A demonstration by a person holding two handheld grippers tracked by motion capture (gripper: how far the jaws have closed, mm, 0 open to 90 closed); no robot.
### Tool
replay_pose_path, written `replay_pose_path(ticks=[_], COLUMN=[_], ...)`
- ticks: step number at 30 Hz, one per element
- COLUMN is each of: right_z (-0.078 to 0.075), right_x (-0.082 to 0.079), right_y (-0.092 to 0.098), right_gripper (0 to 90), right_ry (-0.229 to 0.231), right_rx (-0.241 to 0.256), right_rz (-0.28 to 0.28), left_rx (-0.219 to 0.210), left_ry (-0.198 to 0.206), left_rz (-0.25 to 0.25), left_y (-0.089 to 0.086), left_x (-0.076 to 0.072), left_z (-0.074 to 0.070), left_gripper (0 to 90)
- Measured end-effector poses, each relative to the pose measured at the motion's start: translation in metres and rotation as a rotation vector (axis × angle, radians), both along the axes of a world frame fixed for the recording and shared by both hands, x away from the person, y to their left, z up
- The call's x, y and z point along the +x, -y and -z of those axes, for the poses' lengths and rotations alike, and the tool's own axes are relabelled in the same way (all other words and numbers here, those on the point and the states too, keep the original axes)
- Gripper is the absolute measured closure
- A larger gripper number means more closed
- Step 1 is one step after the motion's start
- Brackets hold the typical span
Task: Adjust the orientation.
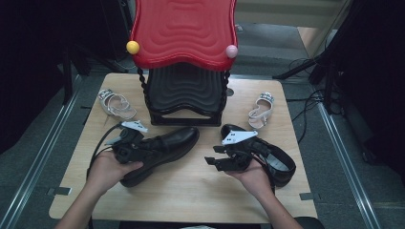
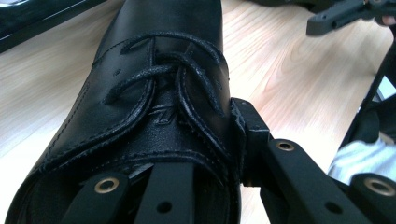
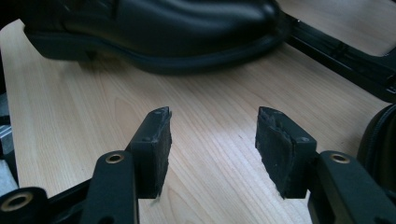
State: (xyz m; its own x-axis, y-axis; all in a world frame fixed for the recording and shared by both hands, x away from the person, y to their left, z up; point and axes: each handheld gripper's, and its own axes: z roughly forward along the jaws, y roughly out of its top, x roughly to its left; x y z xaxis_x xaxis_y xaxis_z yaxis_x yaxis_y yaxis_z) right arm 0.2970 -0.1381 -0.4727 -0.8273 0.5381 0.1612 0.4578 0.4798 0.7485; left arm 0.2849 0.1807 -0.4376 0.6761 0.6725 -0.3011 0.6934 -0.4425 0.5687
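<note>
Black glossy laced shoe (image 2: 154, 93) is gripped by left claw (image 1: 138, 148); right claw (image 3: 212, 149) gapes wide.

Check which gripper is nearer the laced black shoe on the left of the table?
Left. The left gripper grips the laced black shoe at its collar, one jaw inside the opening. The right gripper hangs open over bare table, apart from that shoe's toe.

I am working in what looks like a lab or recording studio set up for handling trials. A small wooden worktop (image 1: 191, 191) stands alone on grey floor between metal rails (image 1: 38, 157), with black drapes, stand legs and loose cables (image 1: 310, 102) around it. Staged props sit on it: a red and black shoe rack (image 1: 184, 57), black shoes and sandals.
</note>
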Motion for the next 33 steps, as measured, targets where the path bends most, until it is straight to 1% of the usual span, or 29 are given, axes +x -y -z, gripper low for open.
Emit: replay_pose_path(ticks=[1, 3, 4, 6, 7, 8, 9, 10, 11, 12, 13, 14, 15, 16, 17, 18, 19, 20, 21, 23, 24, 25, 26, 27, 29, 30, 31, 32, 33], right_z=[0.0, -0.001, -0.001, -0.001, -0.001, -0.001, -0.001, 0.0, 0.0, 0.0, 0.001, 0.001, 0.002, 0.002, 0.003, 0.003, 0.004, 0.005, 0.005, 0.006, 0.006, 0.006, 0.006, 0.006, 0.006, 0.005, 0.005, 0.005, 0.005], right_x=[0.0, 0.0, 0.0, -0.001, -0.001, -0.001, -0.002, -0.003, -0.003, -0.003, -0.004, -0.004, -0.005, -0.006, -0.006, -0.006, -0.007, -0.008, -0.009, -0.009, -0.01, -0.011, -0.011, -0.011, -0.012, -0.012, -0.013, -0.013, -0.013], right_y=[0.001, 0.002, 0.002, 0.003, 0.003, 0.004, 0.004, 0.004, 0.004, 0.004, 0.004, 0.004, 0.003, 0.002, 0.002, 0.002, 0.001, 0.0, 0.0, 0.0, 0.0, 0.001, 0.001, 0.001, 0.004, 0.005, 0.005, 0.006, 0.006], right_gripper=[46.8, 46.8, 46.8, 46.8, 46.8, 46.8, 46.8, 46.8, 46.8, 46.8, 46.8, 46.8, 46.8, 46.8, 46.8, 46.8, 46.9, 46.9, 47.0, 47.0, 47.0, 47.0, 47.0, 47.0, 47.0, 47.0, 47.0, 47.0, 47.0], right_ry=[0.002, 0.002, 0.004, 0.001, 0.001, 0.001, 0.003, 0.004, 0.004, 0.003, 0.005, 0.005, 0.005, 0.001, -0.001, -0.001, -0.003, -0.003, -0.003, -0.004, -0.005, -0.008, -0.008, -0.007, -0.006, -0.005, -0.008, -0.006, -0.006], right_rx=[0.003, 0.004, 0.004, 0.006, 0.006, 0.007, 0.004, 0.006, 0.006, 0.006, 0.004, 0.004, 0.0, -0.004, -0.006, -0.006, -0.01, -0.015, -0.016, -0.019, -0.021, -0.02, -0.02, -0.018, -0.017, -0.017, -0.015, -0.013, -0.013], right_rz=[0.001, 0.005, 0.006, 0.006, 0.006, 0.006, 0.008, 0.005, 0.005, 0.004, 0.005, 0.005, 0.005, 0.008, 0.006, 0.006, 0.005, 0.0, 0.002, 0.003, 0.004, 0.008, 0.008, 0.007, 0.013, 0.014, 0.018, 0.02, 0.02], left_rx=[0.0, 0.018, 0.025, 0.03, 0.03, 0.038, 0.051, 0.064, 0.064, 0.065, 0.054, 0.054, 0.036, 0.029, 0.036, 0.036, 0.03, -0.009, -0.01, -0.005, 0.003, 0.002, 0.002, 0.0, 0.02, 0.02, 0.02, 0.017, 0.017], left_ry=[0.0, 0.008, 0.009, 0.003, 0.003, -0.001, -0.003, -0.001, -0.001, -0.001, -0.018, -0.018, -0.048, -0.058, -0.044, -0.044, -0.04, -0.065, -0.061, -0.057, -0.059, -0.046, -0.046, -0.05, -0.04, -0.03, -0.03, -0.009, -0.009], left_rz=[0.0, 0.002, -0.006, -0.011, -0.011, -0.013, -0.018, -0.013, -0.013, -0.014, -0.016, -0.016, -0.008, -0.01, -0.008, -0.008, -0.006, 0.021, 0.026, 0.03, 0.046, 0.051, 0.051, 0.058, 0.072, 0.081, 0.081, 0.108, 0.108], left_y=[0.0, 0.015, 0.027, 0.037, 0.037, 0.042, 0.052, 0.057, 0.057, 0.062, 0.069, 0.069, 0.076, 0.078, 0.079, 0.079, 0.08, 0.08, 0.078, 0.078, 0.077, 0.073, 0.073, 0.07, 0.064, 0.061, 0.061, 0.054, 0.054], left_x=[0.0, 0.004, 0.007, 0.01, 0.01, 0.01, 0.008, 0.006, 0.006, 0.005, 0.005, 0.005, 0.006, 0.006, 0.005, 0.005, 0.004, 0.003, 0.003, 0.002, 0.002, 0.001, 0.001, 0.001, -0.002, -0.004, -0.004, -0.007, -0.007], left_z=[0.0, 0.001, 0.003, 0.006, 0.006, 0.007, 0.009, 0.01, 0.01, 0.012, 0.017, 0.017, 0.024, 0.025, 0.026, 0.026, 0.026, 0.029, 0.03, 0.031, 0.031, 0.028, 0.028, 0.026, 0.021, 0.018, 0.018, 0.01, 0.01], left_gripper=[78.8, 78.8, 78.8, 78.8, 78.7, 78.7, 78.7, 78.2, 77.9, 77.9, 77.6, 77.6, 77.6, 77.9, 77.1, 74.5, 74.5, 64.7, 61.3, 60.5, 59.8, 57.0, 56.2, 56.2, 53.3, 52.8, 52.5, 52.5, 53.0])
